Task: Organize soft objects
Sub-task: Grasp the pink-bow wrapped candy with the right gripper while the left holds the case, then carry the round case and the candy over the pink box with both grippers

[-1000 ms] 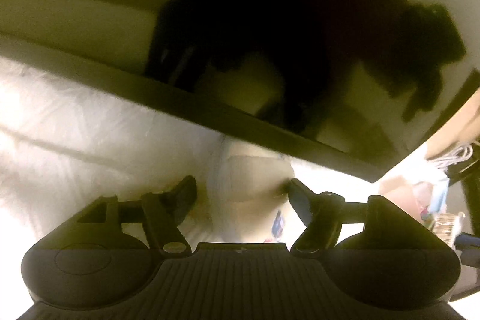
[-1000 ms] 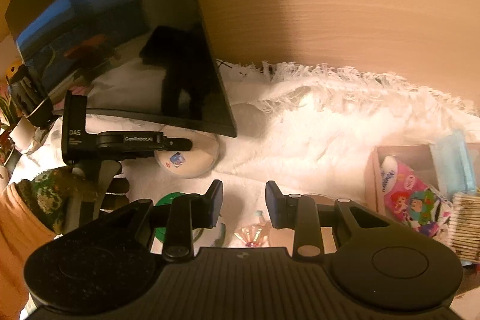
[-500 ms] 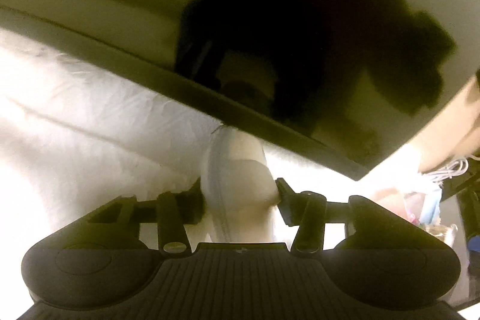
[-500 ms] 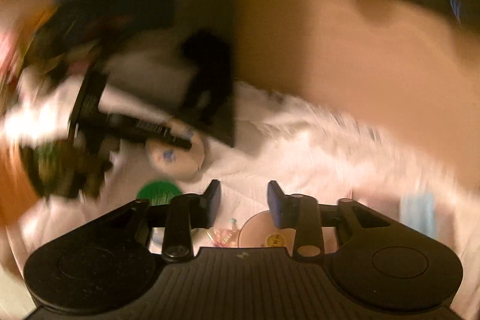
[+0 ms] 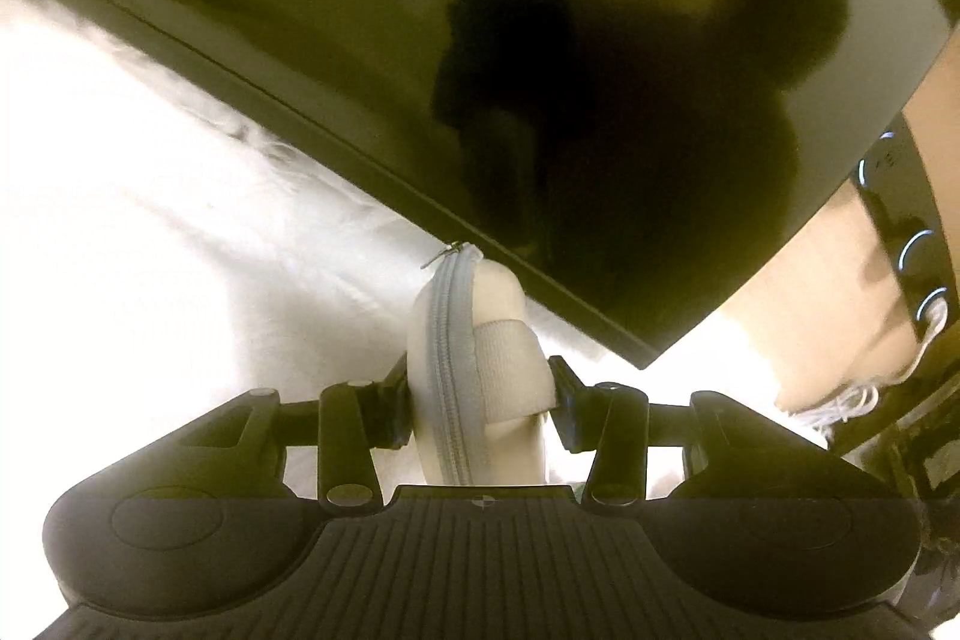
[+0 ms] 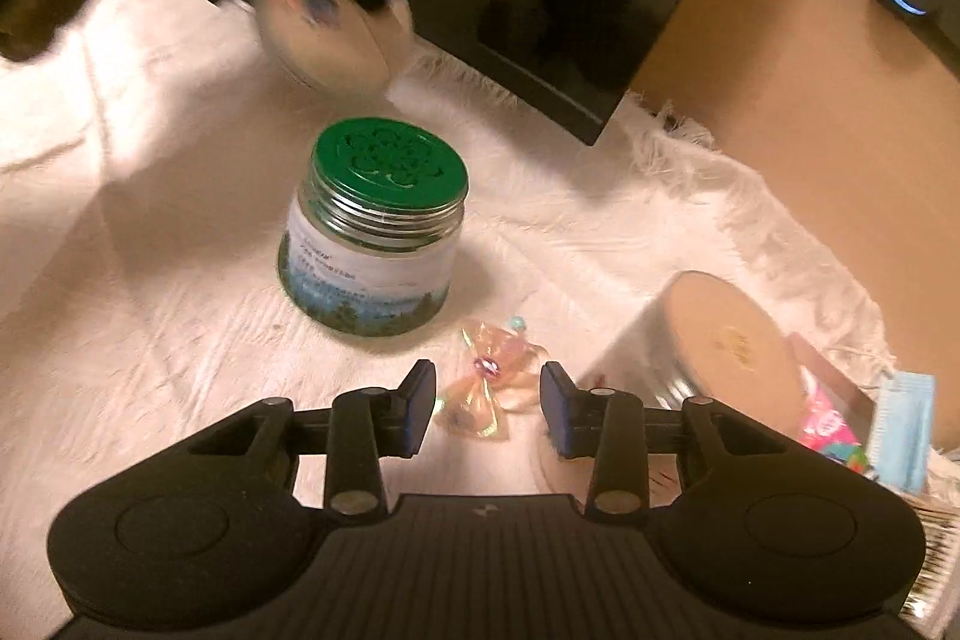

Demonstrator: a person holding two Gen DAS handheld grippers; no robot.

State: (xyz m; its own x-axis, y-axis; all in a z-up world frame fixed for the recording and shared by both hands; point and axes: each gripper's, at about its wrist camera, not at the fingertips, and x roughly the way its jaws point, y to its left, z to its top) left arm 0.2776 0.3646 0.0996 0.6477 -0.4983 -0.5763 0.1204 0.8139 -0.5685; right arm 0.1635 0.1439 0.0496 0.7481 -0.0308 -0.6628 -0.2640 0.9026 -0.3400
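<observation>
The left gripper (image 5: 477, 397) is clamped on a soft cream pouch (image 5: 480, 388), one pad pressing into each flat side so the fabric bulges between them. The pouch is round and padded, stands on edge between the pads, and shows a grey zip (image 5: 450, 370) running over its rim with a small metal pull at the far end; a paler band of webbing crosses its right face. It is held above the white fringed cloth (image 5: 150, 220), just before the lower edge of a dark monitor (image 5: 540, 40). In the right wrist view the same pouch (image 6: 324, 34) appears blurred at the far left of the cloth, showing a small blue and red mark on its face.

The right gripper (image 6: 487, 403) has nothing gripped and its jaws are closing, with a small translucent bow-shaped trinket (image 6: 489, 382) lying on the cloth between them, untouched by either pad. Just beyond stands a glass jar with a green lid (image 6: 375, 226). To the right a round tin (image 6: 726, 334) lies tilted near the cloth's right edge, beside a box of bright packets (image 6: 834, 424).
</observation>
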